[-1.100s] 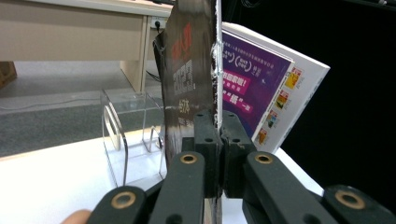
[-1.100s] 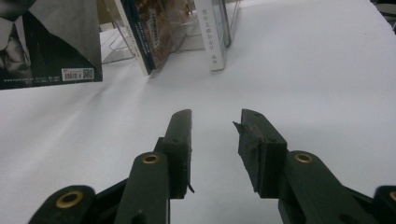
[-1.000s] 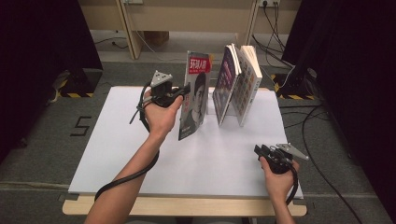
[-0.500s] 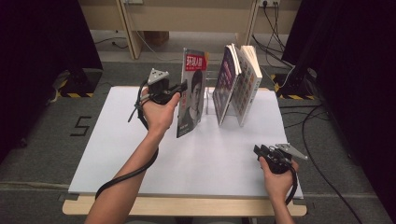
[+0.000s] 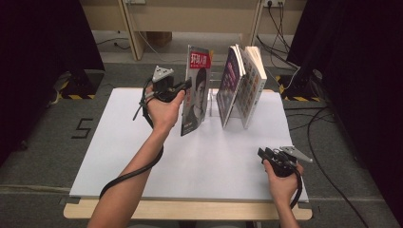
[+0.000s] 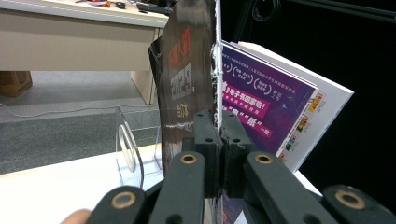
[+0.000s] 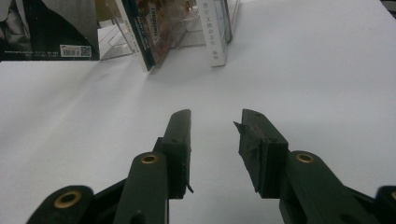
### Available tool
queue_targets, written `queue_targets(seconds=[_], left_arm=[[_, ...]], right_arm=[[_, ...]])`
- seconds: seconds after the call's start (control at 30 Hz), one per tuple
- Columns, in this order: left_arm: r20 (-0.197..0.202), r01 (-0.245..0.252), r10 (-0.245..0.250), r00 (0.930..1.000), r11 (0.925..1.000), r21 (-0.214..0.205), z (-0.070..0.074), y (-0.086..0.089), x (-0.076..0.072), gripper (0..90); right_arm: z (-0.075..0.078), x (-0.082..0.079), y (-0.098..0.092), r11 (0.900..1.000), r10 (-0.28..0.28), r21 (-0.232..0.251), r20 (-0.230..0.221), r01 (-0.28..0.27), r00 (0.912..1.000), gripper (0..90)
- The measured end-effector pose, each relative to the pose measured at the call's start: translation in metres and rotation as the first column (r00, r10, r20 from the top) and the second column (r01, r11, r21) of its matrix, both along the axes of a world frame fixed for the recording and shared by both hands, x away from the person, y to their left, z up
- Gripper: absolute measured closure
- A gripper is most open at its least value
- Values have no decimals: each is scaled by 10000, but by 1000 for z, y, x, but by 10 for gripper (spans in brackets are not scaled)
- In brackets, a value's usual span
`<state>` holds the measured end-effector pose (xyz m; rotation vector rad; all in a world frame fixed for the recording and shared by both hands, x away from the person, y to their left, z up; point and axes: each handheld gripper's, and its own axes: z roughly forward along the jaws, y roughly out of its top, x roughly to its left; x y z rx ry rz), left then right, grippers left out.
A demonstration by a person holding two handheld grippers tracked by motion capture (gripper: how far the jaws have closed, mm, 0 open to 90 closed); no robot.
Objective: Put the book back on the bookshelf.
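While the left gripper (image 5: 186,86) sits at about 11 o'clock from the middle of the white table (image 5: 142,156), its jaws are clamped tight on the edge of a dark-covered magazine (image 5: 195,95), which stands upright and slightly tilted, its lower corner down at the tabletop. From the left gripper view the two black pads (image 6: 206,135) meet on the thin page edge, and the magazine (image 6: 187,79) rises out of frame at the top, so its upper part is cut off; the cover print there is too dark and blurred to read. Just to the magazine's 3 o'clock side stand two more books (image 5: 240,85), leaning together in a clear acrylic stand (image 5: 212,102), whose outline is hard to trace against the table in the high view. In the left gripper view the stand (image 6: 133,144) shows as a transparent bracket, partly hidden behind the jaws. Whether the magazine touches the stand cannot be told. At roughly 5 o'clock on the table, well apart from the books, the right gripper (image 5: 266,154) rests in the person's hand, jaws parted with nothing between them; the right gripper view shows bare white table (image 7: 303,70) between its fingertips (image 7: 212,123), with the bottoms of the books (image 7: 187,28) cut off at the top edge.
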<state>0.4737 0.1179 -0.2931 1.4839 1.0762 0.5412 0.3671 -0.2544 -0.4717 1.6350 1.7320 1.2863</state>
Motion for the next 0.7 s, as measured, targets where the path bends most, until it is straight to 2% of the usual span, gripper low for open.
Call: queue_targets(seconds=[0.4, 0.7], left_arm=[[25, -25, 25, 10000, 9999, -142, 1, -4, 10, 872], [46, -115, 116, 9999, 9999, -99, 2, -10, 20, 872]], right_arm=[[-1, 0, -2, 10000, 19, -60, 19, -18, 10000, 640], [-2, 1, -1, 10000, 41, -68, 36, -41, 10000, 639]])
